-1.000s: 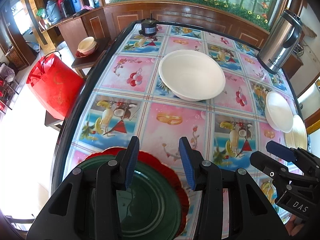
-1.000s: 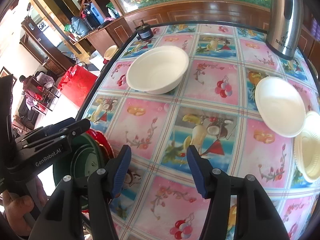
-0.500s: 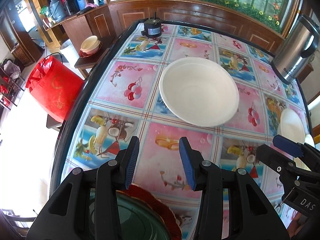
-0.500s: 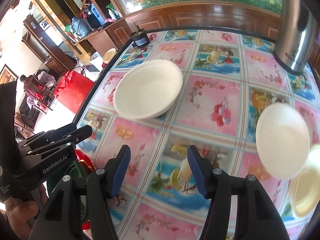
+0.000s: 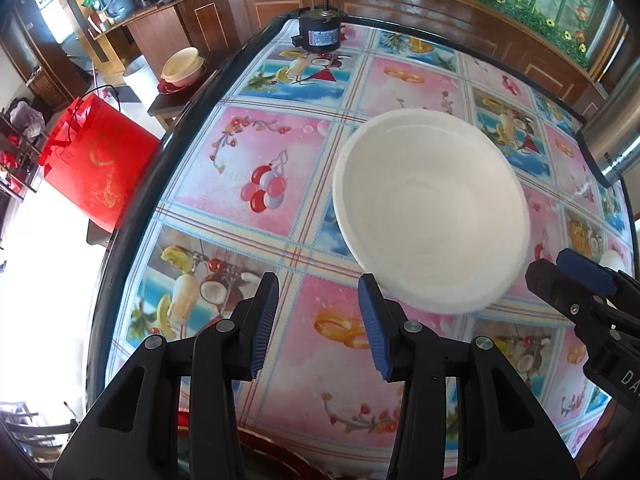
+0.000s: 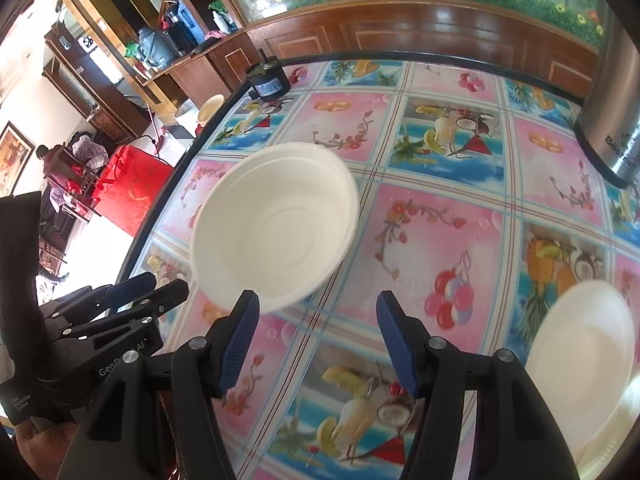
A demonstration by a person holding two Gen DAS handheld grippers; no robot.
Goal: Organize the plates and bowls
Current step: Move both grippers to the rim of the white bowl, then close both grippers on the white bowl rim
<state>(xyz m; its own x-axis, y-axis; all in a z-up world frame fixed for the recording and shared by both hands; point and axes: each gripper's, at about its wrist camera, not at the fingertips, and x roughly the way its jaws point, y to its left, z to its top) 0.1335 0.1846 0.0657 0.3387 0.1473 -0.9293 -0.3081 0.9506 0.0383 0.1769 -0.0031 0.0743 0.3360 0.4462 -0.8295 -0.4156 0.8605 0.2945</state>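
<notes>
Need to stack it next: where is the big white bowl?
The big white bowl sits mid-table, just beyond both open tools, with the black motor at the far edge.

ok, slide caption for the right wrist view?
Open right gripper nears large white bowl on fruit-print tablecloth; left gripper alongside.

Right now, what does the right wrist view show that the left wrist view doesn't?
Only the right wrist view: the small white plate at its right edge and a hand under the left gripper. Only the left wrist view: the red plate rim near its bottom edge. Both: the large white bowl, black motor, steel flask, red bag, and both grippers open, empty.
</notes>
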